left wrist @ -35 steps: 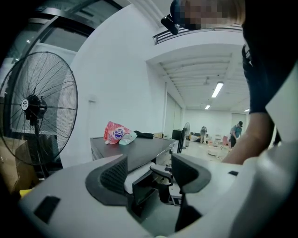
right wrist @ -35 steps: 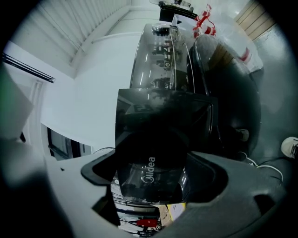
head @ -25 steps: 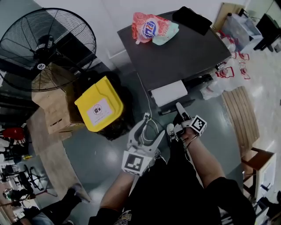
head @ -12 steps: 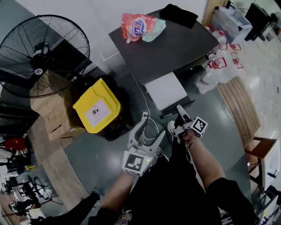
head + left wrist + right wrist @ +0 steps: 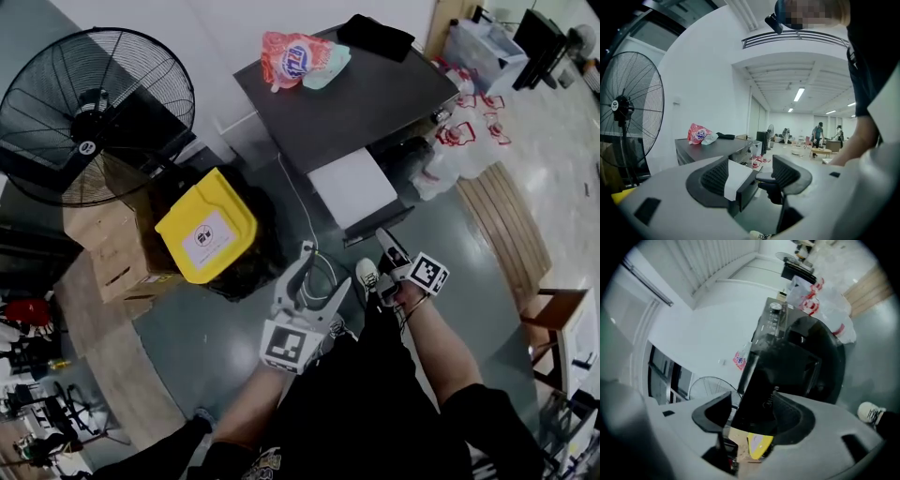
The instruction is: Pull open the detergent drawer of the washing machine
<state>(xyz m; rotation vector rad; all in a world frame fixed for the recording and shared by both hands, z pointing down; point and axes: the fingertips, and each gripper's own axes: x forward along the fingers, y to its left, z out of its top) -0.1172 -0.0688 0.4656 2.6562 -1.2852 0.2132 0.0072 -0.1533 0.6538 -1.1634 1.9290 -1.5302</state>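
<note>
Detergent drawer (image 5: 352, 187), head view: juts well out of the washing machine (image 5: 356, 94), right gripper (image 5: 388, 247) at its dark face, left gripper (image 5: 323, 272) farther from the machine. Left gripper view: fingers spread, pinching nothing, drawer beyond them, standing out from the machine. Right gripper view: fingers just closing, pressed on the drawer's dark front panel.

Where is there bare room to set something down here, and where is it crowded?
Free: the washing machine top in front of the detergent bag and black cloth; the floor between the open drawer and the wooden slats. Crowded: the corner with fan, cardboard box and yellow bin; plastic bags beside the machine.
</note>
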